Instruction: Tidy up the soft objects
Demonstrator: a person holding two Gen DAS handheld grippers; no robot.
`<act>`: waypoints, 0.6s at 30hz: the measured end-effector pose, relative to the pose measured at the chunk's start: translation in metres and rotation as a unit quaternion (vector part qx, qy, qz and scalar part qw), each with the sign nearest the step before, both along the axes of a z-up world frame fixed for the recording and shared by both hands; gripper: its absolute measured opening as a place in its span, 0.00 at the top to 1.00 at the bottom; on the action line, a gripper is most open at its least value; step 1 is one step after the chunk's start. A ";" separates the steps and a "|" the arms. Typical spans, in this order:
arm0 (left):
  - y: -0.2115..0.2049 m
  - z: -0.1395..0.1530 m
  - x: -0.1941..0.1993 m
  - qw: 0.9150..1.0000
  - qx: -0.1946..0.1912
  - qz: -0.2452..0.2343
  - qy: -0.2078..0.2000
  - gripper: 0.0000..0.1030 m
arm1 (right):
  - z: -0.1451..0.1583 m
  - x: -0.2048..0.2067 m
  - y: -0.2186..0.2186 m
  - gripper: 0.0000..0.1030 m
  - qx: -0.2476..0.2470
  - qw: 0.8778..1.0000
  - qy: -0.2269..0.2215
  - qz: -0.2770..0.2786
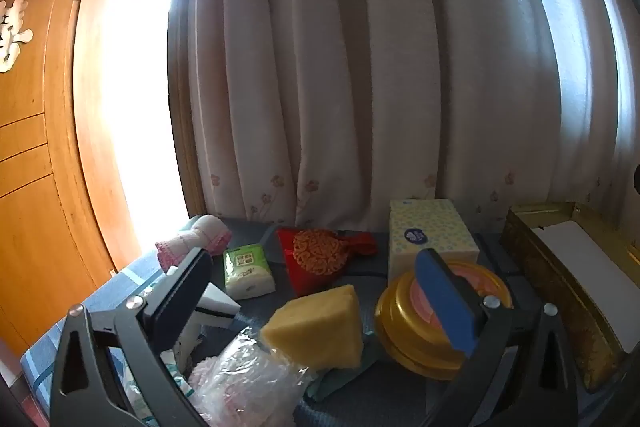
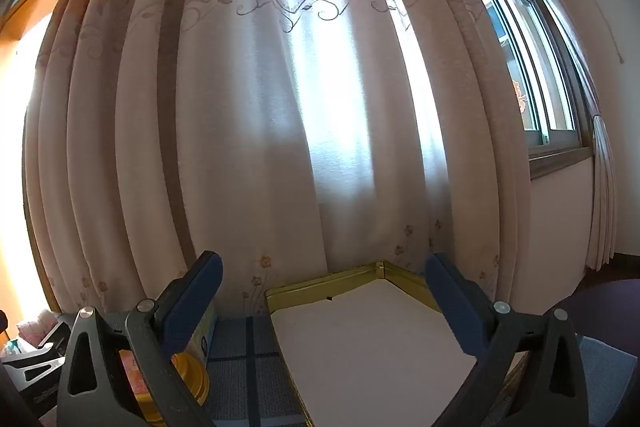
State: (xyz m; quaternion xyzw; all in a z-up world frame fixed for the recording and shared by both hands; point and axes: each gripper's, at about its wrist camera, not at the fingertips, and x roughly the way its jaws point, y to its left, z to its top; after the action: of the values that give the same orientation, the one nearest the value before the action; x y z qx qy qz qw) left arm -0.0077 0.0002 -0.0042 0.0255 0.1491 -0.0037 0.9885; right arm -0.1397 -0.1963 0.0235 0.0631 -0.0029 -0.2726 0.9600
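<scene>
Hanging full height behind the work surface is a pale curtain (image 1: 360,67) with floral embroidery, lit from behind. A wooden door (image 1: 36,147) is standing at far left; a sliding window (image 2: 532,75) is showing at right. The surface itself is wearing a blue plaid cloth (image 2: 240,367).

Containers: a gold-rimmed box (image 2: 360,347) with a bare white floor is sitting at the right end, nothing in it. A gold round tin (image 1: 416,327) is resting left of it, its pink lid partly hidden by a finger. A dotted tissue box (image 1: 432,231) is standing upright behind the tin.

Soft items are lying loose left of the tin: a yellow sponge wedge (image 1: 324,327), a red pouch (image 1: 320,259) with orange lace, a clear plastic bag (image 1: 248,383) of pink material, a green tissue pack (image 1: 248,271), a pink-and-white rolled cloth (image 1: 196,243), a white sponge (image 1: 218,307).

The left gripper (image 1: 316,291) is hovering over the pile, jaws spread fully, gripping nothing. The right gripper (image 2: 324,303) is facing the box, jaws equally wide, nothing between them.
</scene>
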 end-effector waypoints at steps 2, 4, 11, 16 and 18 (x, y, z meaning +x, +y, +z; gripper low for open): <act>0.001 0.000 0.001 1.000 -0.001 0.000 0.001 0.00 | 0.001 -0.001 0.000 0.01 0.000 1.000 -0.001 0.000; 0.001 0.001 0.000 1.000 -0.001 0.000 0.001 0.00 | 0.001 -0.001 0.001 0.01 0.000 1.000 -0.001 0.000; 0.002 0.002 0.001 1.000 -0.003 0.000 0.002 0.00 | 0.000 0.000 0.001 0.01 -0.001 1.000 0.000 0.001; 0.003 0.002 0.002 1.000 -0.004 0.000 0.003 0.00 | 0.000 -0.001 0.000 0.01 0.000 1.000 -0.002 0.001; 0.003 0.002 0.002 1.000 -0.004 0.000 0.003 0.00 | 0.000 -0.001 0.000 0.01 -0.001 1.000 -0.003 0.002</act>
State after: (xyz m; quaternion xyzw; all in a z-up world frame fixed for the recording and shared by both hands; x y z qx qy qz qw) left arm -0.0056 0.0033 -0.0019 0.0210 0.1522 -0.0044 0.9881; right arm -0.1405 -0.1961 0.0233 0.0633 -0.0055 -0.2706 0.9606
